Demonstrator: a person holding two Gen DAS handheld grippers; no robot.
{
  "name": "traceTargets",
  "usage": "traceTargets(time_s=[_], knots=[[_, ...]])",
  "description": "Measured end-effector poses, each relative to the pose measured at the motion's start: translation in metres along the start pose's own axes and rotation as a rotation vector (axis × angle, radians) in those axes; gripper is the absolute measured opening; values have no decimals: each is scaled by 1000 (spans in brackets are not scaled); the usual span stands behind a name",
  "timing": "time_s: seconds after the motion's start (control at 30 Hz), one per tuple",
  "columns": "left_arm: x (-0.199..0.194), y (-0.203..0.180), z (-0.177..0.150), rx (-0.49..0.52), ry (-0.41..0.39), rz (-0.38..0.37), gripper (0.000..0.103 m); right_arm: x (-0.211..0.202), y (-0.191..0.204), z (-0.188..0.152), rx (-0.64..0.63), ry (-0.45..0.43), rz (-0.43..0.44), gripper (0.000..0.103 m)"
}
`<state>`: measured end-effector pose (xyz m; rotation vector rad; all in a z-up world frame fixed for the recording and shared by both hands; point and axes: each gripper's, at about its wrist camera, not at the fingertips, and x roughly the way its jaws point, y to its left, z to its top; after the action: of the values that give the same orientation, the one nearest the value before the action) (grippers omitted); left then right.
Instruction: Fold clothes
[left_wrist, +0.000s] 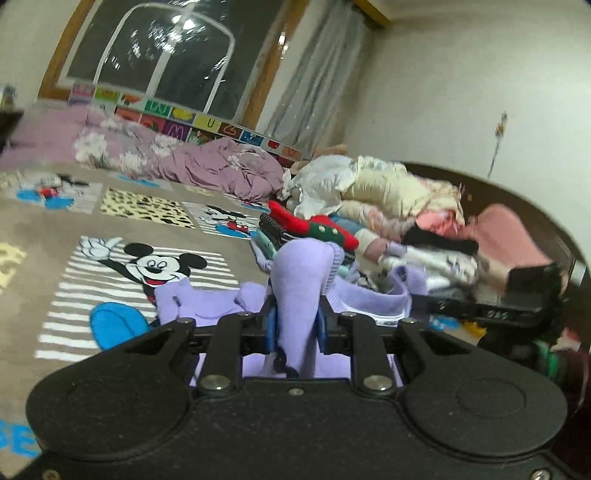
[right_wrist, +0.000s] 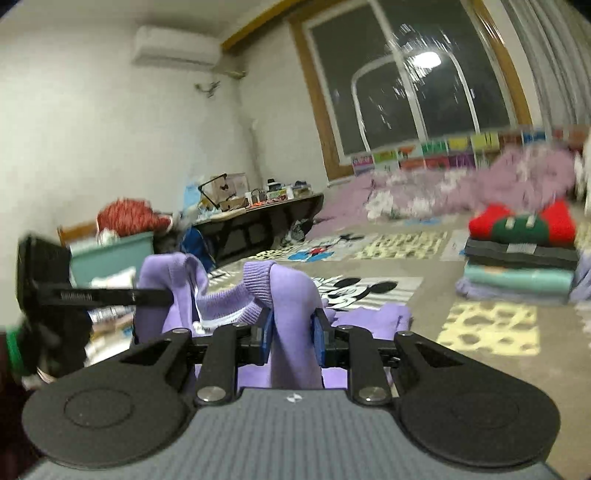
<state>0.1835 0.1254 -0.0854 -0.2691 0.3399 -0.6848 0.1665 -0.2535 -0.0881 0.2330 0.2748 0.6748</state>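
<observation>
A lavender sweater (left_wrist: 207, 302) hangs between both grippers above the Mickey Mouse bedspread (left_wrist: 74, 221). My left gripper (left_wrist: 295, 325) is shut on a bunched fold of it. My right gripper (right_wrist: 291, 336) is shut on another fold near the ribbed collar (right_wrist: 255, 284). The rest of the sweater (right_wrist: 384, 317) trails onto the bed. The right gripper (left_wrist: 491, 314) shows at the right of the left wrist view; the left gripper (right_wrist: 92, 295) shows at the left of the right wrist view.
A stack of folded clothes (right_wrist: 521, 251) topped by a red and green knit sits on the bed. A heap of unfolded clothes (left_wrist: 388, 199) lies behind it. A purple duvet (left_wrist: 192, 162) lies by the window. A cluttered table (right_wrist: 258, 206) and a teal bin (right_wrist: 114, 254) stand to the left.
</observation>
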Motion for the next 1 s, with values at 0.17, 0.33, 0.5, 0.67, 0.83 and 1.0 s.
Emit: traceTargets(time_s=[0.17, 0.33, 0.5, 0.67, 0.83, 1.0], knots=[[21, 33, 14, -91, -29, -30, 17, 40, -37, 14, 145, 24, 25, 20], [49, 65, 25, -203, -64, -50, 16, 78, -62, 28, 244, 50, 11, 18], [78, 97, 30, -296, -60, -52, 15, 111, -88, 38, 317, 62, -10, 17], [105, 119, 33, -338, -29, -44, 15, 137, -111, 38, 358, 72, -46, 16], [125, 136, 27, -398, 31, -22, 15, 160, -135, 24, 436, 103, -73, 16], [139, 150, 22, -447, 63, -8, 15, 172, -155, 8, 505, 126, -73, 16]])
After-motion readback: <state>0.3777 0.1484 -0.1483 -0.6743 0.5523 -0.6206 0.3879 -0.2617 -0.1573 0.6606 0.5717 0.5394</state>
